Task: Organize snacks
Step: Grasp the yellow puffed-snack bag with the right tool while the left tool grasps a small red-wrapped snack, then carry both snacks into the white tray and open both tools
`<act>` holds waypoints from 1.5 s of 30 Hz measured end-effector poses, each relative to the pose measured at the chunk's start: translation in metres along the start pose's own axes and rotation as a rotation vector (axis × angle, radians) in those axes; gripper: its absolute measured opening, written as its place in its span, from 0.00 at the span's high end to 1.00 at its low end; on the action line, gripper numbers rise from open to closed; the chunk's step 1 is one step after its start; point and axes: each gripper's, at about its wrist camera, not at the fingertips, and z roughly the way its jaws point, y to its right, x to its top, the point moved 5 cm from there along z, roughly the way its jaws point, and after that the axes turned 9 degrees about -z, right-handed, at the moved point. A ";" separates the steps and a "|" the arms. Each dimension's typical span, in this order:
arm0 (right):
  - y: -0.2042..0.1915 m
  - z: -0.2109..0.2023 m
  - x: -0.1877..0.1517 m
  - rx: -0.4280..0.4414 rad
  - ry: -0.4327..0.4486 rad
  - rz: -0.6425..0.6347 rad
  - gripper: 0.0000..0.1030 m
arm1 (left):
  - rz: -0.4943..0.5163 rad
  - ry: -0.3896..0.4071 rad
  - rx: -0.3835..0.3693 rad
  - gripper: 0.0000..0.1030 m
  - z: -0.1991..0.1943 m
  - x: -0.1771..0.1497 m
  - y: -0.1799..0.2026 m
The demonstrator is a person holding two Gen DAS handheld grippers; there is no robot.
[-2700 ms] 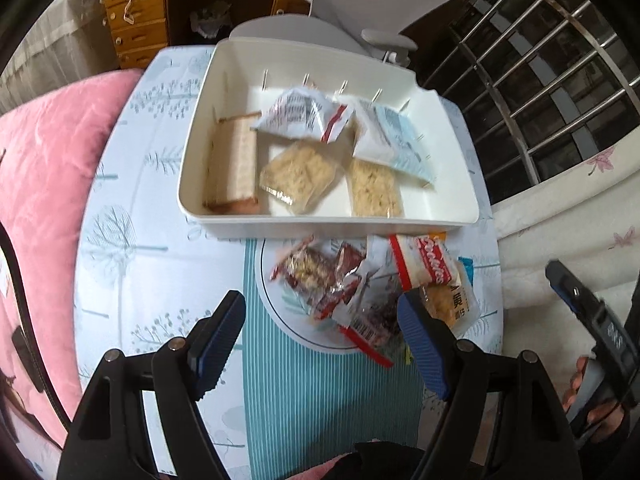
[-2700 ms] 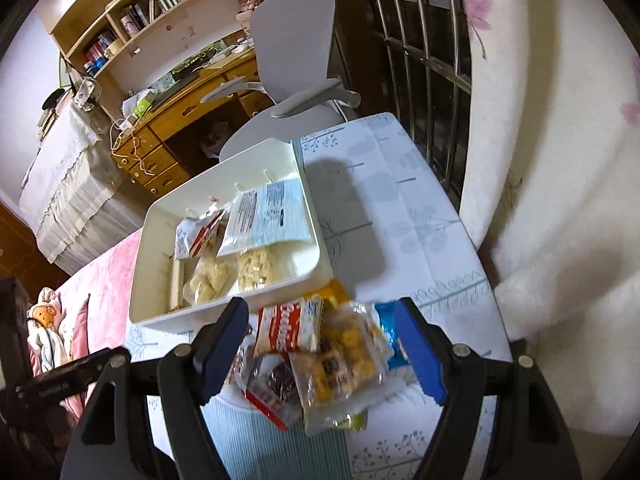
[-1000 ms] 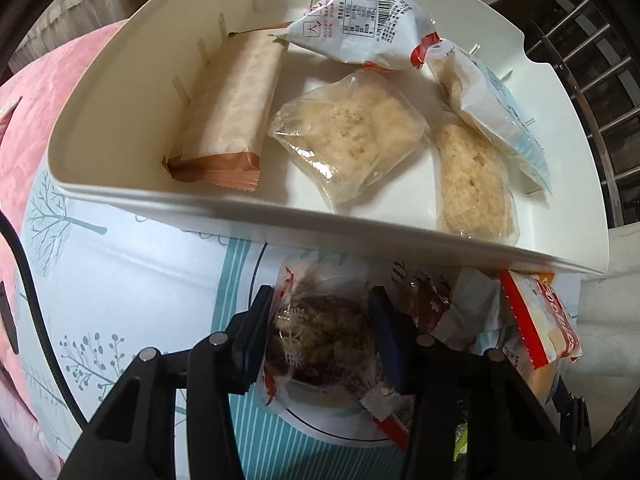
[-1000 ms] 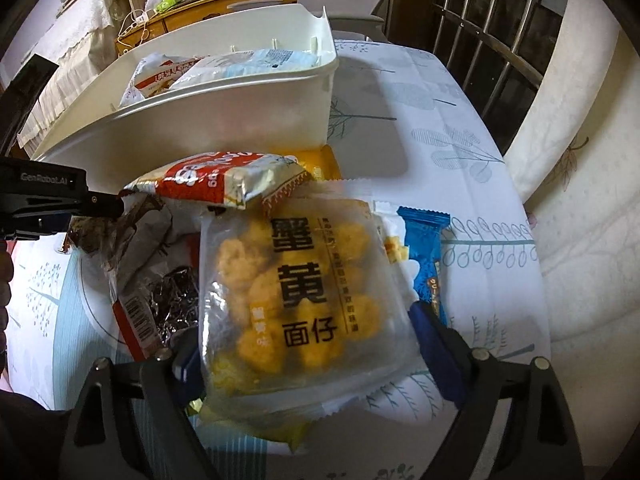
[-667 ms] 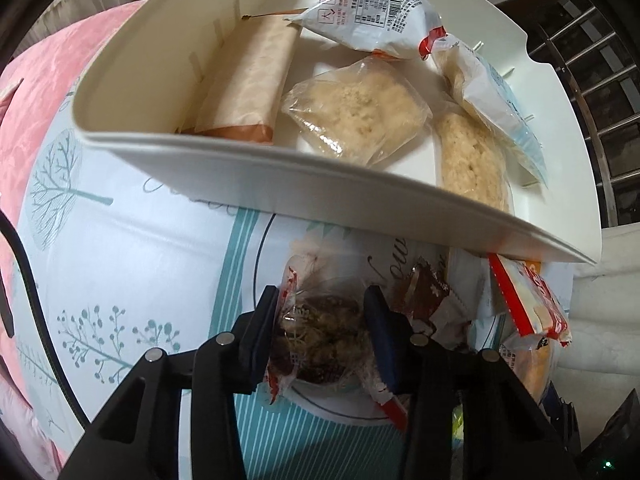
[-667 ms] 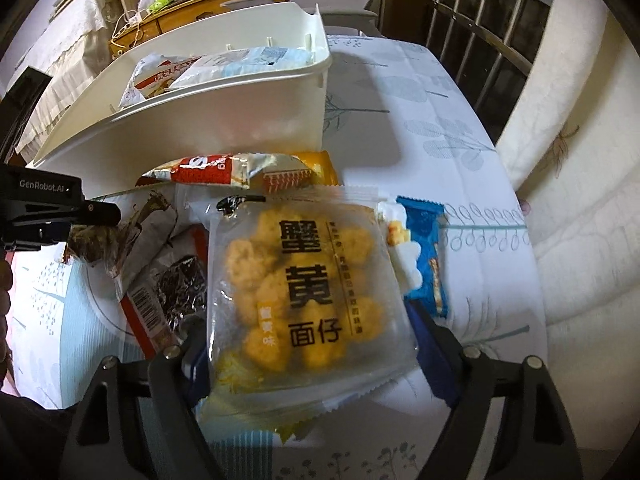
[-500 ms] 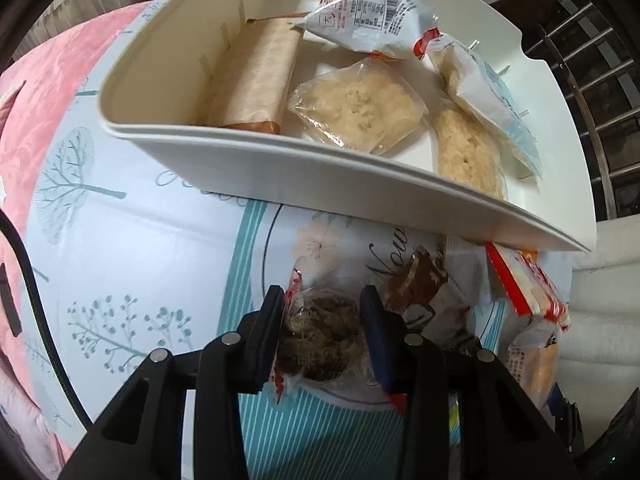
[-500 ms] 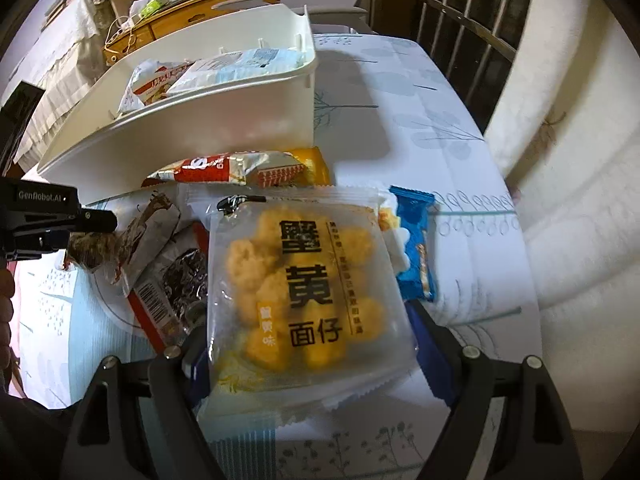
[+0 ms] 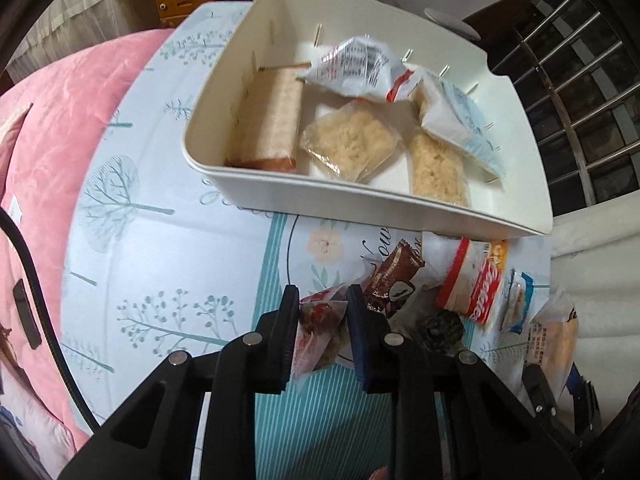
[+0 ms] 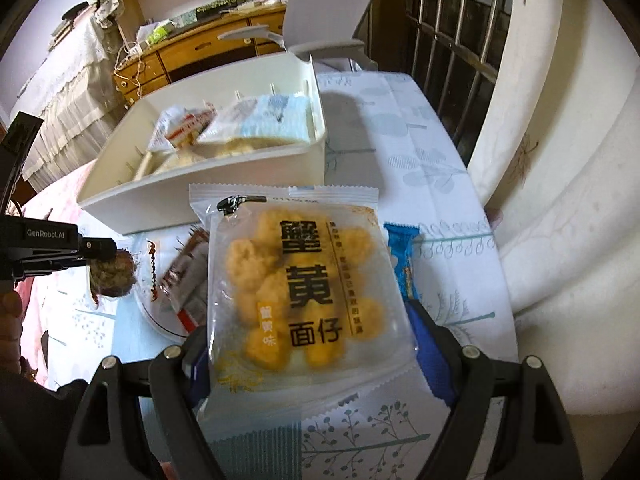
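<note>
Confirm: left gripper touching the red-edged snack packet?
Touching. Left wrist view: left gripper jaws clamp the red-edged snack packet on both sides.

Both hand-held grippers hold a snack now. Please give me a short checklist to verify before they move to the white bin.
1. Left hand-held gripper shut on the dark snack pack: ok.
2. Right hand-held gripper shut on the yellow snack bag: ok.
3. Yellow snack bag lifted off the plate: ok.
4. Free floor space in the white bin: ok, near its right end.
5. Dark snack pack held firmly: cannot tell, only a crumpled part shows between the jaws.
6. Other snacks dragged along: cannot tell.
</note>
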 end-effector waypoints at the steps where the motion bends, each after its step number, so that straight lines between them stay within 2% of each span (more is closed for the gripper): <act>1: 0.000 -0.003 0.003 -0.002 0.006 -0.001 0.20 | 0.005 0.002 -0.002 0.79 -0.004 0.002 0.000; 10: -0.007 -0.028 0.031 -0.002 0.091 -0.014 0.20 | 0.090 0.014 -0.017 0.79 -0.064 0.002 -0.017; 14: -0.011 -0.031 0.045 0.000 0.116 -0.021 0.20 | 0.124 -0.017 0.022 0.79 -0.074 0.010 -0.019; 20: -0.019 -0.023 0.062 0.012 0.132 -0.036 0.20 | 0.146 -0.030 0.031 0.79 -0.088 0.028 -0.022; 29: -0.038 -0.003 0.096 0.021 0.154 -0.076 0.19 | 0.162 -0.003 -0.009 0.79 -0.114 0.069 -0.015; 36: -0.048 0.010 0.126 0.009 0.173 -0.089 0.19 | 0.213 0.063 -0.065 0.79 -0.135 0.098 0.003; 42: -0.051 0.015 0.148 -0.008 0.200 -0.057 0.19 | 0.244 0.111 -0.102 0.79 -0.133 0.116 0.010; 45: -0.050 0.019 0.155 -0.007 0.208 -0.029 0.16 | 0.238 0.110 -0.117 0.75 -0.126 0.121 0.009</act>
